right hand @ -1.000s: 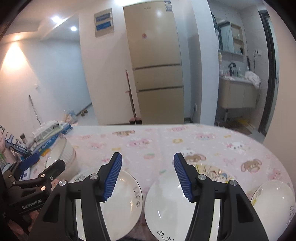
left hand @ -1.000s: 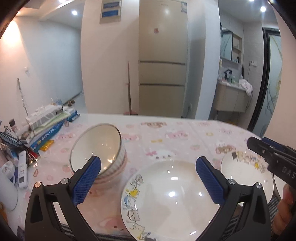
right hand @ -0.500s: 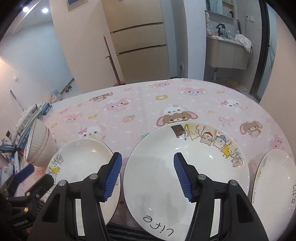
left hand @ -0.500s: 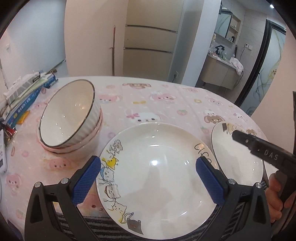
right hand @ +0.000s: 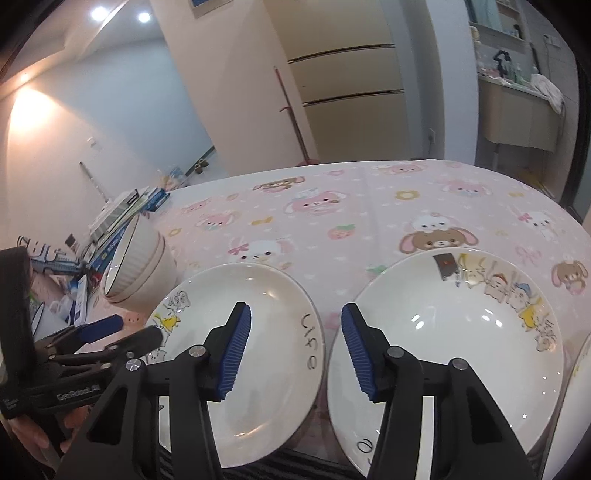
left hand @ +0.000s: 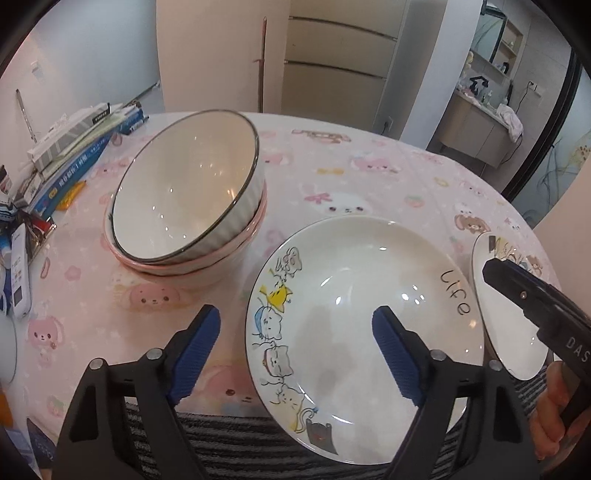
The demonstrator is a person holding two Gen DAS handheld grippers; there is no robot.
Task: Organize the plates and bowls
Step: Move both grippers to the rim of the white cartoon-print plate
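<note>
Left wrist view: left plate (left hand: 364, 295) flat on pink surface (left hand: 369, 184), its near-left rim between left gripper (left hand: 299, 354) fingers (closing, nothing gripped). Stacked bowls (left hand: 188, 206) just beyond-left of plate. Right gripper (right hand: 295, 354) straddles gap between plate and right plate (right hand: 461, 325), closing, empty.

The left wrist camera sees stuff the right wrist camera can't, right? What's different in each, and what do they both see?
Only the left wrist view looks down into the stacked bowls, showing the white inside, and shows a white remote at the table edge.

Only the right wrist view shows the whole second cartoon plate, the ceiling lights, and the sliver of a third plate.

Both show the "Life" plate, the pink cartoon tablecloth, the fridge, and both grippers, the left gripper and right gripper, each closing with nothing pinched.
</note>
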